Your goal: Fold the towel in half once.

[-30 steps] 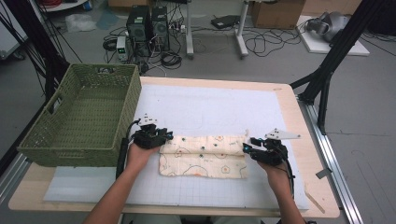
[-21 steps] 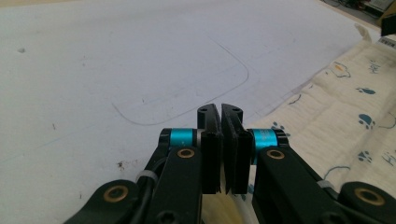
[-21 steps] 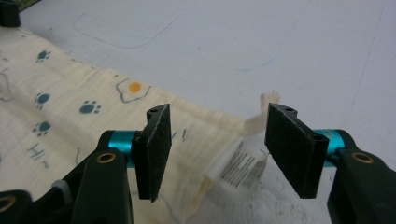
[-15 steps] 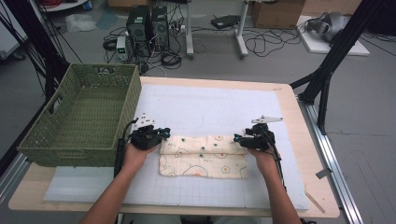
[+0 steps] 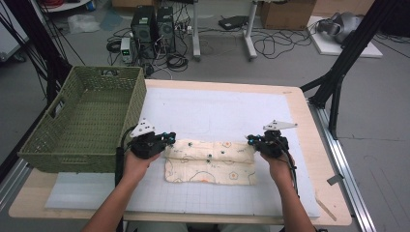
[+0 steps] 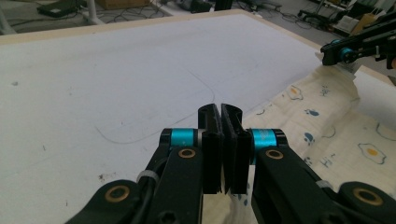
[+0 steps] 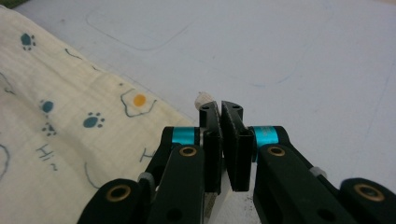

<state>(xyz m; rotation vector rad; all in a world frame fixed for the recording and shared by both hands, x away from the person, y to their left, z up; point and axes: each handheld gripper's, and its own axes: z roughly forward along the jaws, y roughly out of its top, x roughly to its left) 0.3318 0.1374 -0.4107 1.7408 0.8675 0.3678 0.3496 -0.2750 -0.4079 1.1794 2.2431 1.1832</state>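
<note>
Cloth [image 5: 211,161] lies part-folded beside the basket [image 5: 84,118]. We pinch its far corners with both tongs [image 5: 168,138] [image 5: 251,140] pressed together; more folding remains, we judge.

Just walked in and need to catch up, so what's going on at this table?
A person is folding a patterned cream cloth on a white mat, a handheld gripper in each hand. The left gripper pinches the cloth's far left corner and the right gripper its far right corner; both have just closed on the fabric. The cloth lies folded into a strip. A green wicker basket sits at the left, with nothing visible inside.
</note>
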